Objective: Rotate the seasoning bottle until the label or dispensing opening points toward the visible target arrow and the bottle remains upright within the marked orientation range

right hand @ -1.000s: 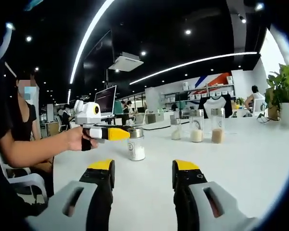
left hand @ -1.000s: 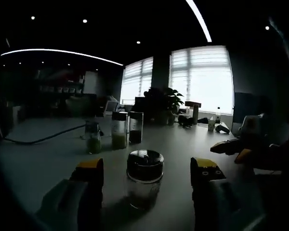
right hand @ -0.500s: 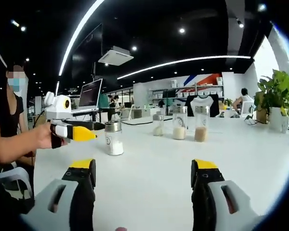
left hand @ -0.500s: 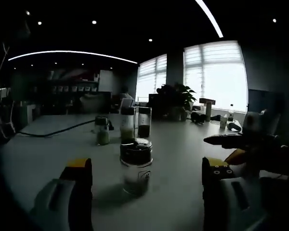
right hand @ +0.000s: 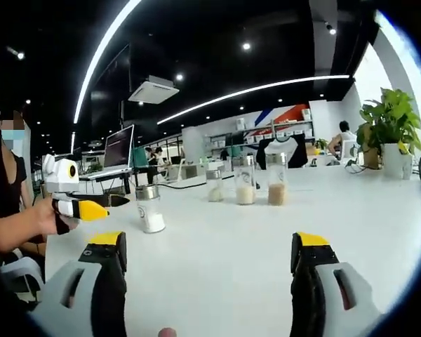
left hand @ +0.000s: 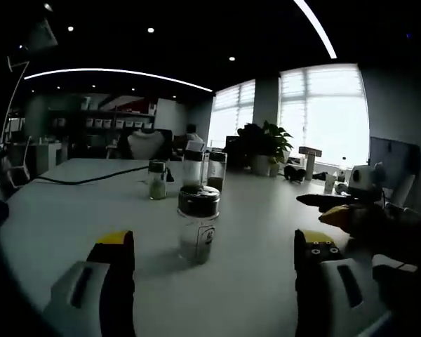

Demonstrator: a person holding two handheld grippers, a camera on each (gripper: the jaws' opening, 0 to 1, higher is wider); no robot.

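Observation:
The seasoning bottle (left hand: 196, 225) stands upright on the white table (left hand: 49, 217); it is clear glass with a dark lid and a small label facing me. My left gripper (left hand: 214, 246) is open, its yellow-tipped jaws wide on either side and just short of the bottle. In the right gripper view the same bottle (right hand: 149, 209) holds white powder, and the left gripper (right hand: 84, 208), held by a hand, sits just left of it. My right gripper (right hand: 209, 246) is open with nothing between its jaws, well back from the bottle. It also reaches in at the left gripper view's right edge (left hand: 337, 203).
Three more jars (right hand: 246, 181) stand in a row farther back on the table (right hand: 231, 239); in the left gripper view they (left hand: 192, 167) are behind the bottle. A dark cable (left hand: 91, 179) crosses the far table. A potted plant (right hand: 389, 133) stands at the right, a laptop (right hand: 119, 151) beyond.
Both grippers' jaws have spread wider. The left gripper view has drawn back and dropped lower, so the bottle sits farther ahead. The right gripper view has shifted, with the bottle now farther left.

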